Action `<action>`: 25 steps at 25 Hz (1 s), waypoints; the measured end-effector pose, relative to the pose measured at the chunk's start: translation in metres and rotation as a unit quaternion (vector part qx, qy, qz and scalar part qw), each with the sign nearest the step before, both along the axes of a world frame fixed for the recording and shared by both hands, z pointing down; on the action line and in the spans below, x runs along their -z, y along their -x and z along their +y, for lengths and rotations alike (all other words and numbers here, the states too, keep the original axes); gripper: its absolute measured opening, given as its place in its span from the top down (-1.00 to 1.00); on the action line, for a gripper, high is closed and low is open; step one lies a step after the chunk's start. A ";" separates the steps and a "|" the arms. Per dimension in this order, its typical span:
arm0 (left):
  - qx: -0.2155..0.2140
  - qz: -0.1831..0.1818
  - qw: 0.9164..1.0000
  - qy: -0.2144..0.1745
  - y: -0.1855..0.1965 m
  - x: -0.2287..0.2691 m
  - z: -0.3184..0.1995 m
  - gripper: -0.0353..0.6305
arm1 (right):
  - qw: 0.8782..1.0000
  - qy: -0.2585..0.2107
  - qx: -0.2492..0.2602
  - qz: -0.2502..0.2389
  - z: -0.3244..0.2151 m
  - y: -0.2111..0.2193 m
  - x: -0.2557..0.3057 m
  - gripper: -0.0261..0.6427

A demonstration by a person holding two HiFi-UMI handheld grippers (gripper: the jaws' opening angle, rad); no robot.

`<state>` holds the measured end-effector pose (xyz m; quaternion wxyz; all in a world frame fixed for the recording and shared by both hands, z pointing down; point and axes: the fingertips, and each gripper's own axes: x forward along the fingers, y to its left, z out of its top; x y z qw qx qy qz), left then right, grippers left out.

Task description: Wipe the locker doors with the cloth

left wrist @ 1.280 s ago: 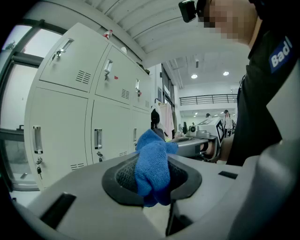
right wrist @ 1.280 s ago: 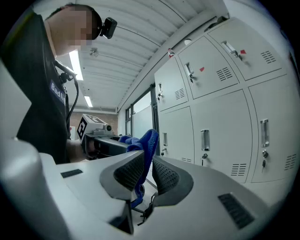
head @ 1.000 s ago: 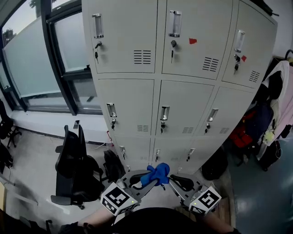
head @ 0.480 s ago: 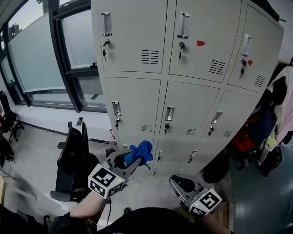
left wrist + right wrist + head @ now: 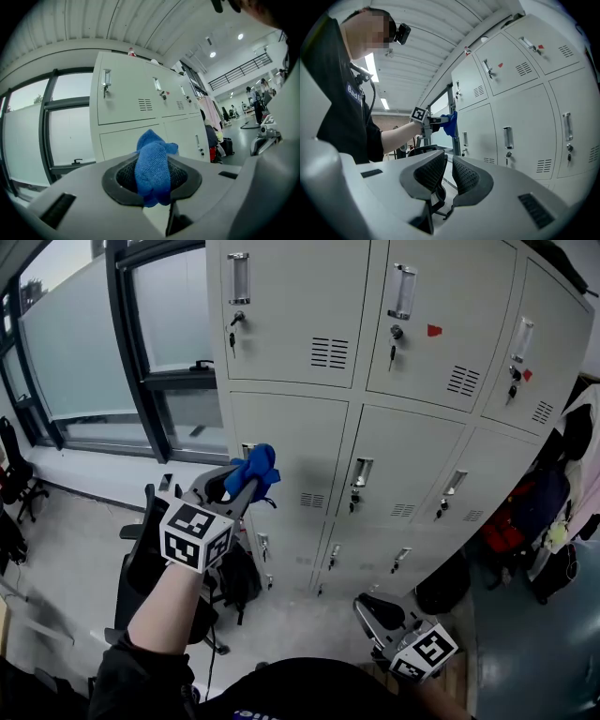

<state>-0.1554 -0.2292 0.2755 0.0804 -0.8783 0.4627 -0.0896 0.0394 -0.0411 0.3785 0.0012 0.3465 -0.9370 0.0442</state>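
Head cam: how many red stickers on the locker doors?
2. One red sticker is on the top-row middle door; the second is on the top-row right door. The cloth covers part of the middle-row left door, so another could be hidden.

The flat faces of the locker doors (image 5: 300,442) are left free for a pass, broken only by the upright handles (image 5: 362,472) and the keys (image 5: 232,336) hung under them, which stand proud of the metal. To the left, the run is closed off by a dark window frame (image 5: 124,343). Below the raised left claw (image 5: 246,482), the bottom row is blocked by a black office chair (image 5: 133,542) and a dark bag (image 5: 237,575). The right end is crowded by hanging clothes (image 5: 525,512). Bare floor (image 5: 309,634) is seen between the chair and the right claw (image 5: 367,606).
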 end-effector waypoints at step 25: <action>0.140 0.016 0.990 -0.014 0.061 0.041 -0.151 0.58 | 1.000 -0.003 0.021 0.018 -0.078 -0.008 0.007 0.78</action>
